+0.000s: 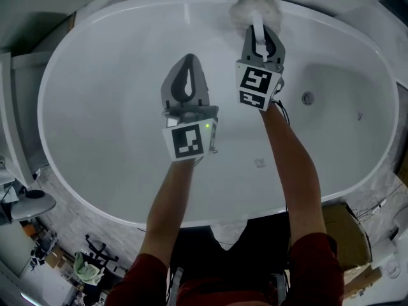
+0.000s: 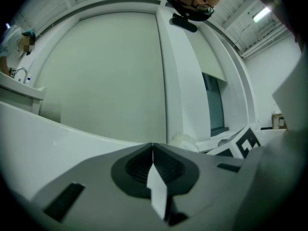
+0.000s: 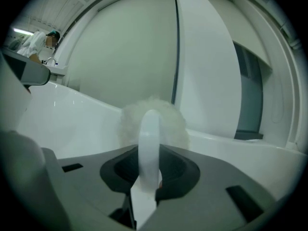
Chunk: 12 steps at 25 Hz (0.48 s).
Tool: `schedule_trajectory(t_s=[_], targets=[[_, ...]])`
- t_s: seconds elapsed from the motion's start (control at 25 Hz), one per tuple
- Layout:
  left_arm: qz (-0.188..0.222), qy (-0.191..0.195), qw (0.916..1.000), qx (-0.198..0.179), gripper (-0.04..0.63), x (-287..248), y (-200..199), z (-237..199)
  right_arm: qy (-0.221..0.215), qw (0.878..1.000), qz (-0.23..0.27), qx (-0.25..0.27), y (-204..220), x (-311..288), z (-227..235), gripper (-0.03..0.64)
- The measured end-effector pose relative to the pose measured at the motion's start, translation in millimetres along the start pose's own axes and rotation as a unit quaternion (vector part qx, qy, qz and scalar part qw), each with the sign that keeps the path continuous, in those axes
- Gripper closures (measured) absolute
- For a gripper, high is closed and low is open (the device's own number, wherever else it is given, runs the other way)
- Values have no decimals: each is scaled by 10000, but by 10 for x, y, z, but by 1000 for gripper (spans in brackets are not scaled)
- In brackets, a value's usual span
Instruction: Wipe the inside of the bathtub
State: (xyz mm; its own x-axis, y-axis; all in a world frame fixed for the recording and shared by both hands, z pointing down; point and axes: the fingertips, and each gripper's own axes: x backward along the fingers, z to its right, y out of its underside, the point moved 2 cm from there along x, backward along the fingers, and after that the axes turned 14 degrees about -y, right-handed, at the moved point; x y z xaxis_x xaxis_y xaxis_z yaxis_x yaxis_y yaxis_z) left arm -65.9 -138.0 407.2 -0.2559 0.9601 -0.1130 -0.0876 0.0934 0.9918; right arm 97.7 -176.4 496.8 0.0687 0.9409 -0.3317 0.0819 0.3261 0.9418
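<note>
Right now the bathtub (image 1: 108, 107) is filling my head view, a white oval with its drain (image 1: 308, 97) sitting toward 3 o'clock. The fluffy scrubber head (image 1: 254, 9) is lying at the far inner wall, just under the rim at about 1 o'clock; I cannot tell how firmly it is bearing on the surface. My right claw (image 1: 262, 43) is pinching the scrubber's white handle (image 1: 258, 34), which is running straight out along the jaws. I judge that grip is giving me reach up the curved wall while keeping the puff square to it. My left claw (image 1: 188, 65) is hovering over the tub's middle, jaws pressed together on nothing. It is probably idling clear of the wiping path.
</note>
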Motion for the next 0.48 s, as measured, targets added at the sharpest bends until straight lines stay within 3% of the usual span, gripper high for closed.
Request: schedule_trajectory(t_s=[0.12,0.32,0.48], targets=[[65,169,9996,-194,580,-53,8,356,126,9999,-43,-38,80,124,383,528],[131,491,9984,-231,580,154,-63,1153,415,9990,-47,-154,267,630,1076,528],[92,704,9970,-314,580,196,-22,1542,658,9975,-46,-271,403,843,1493,528]])
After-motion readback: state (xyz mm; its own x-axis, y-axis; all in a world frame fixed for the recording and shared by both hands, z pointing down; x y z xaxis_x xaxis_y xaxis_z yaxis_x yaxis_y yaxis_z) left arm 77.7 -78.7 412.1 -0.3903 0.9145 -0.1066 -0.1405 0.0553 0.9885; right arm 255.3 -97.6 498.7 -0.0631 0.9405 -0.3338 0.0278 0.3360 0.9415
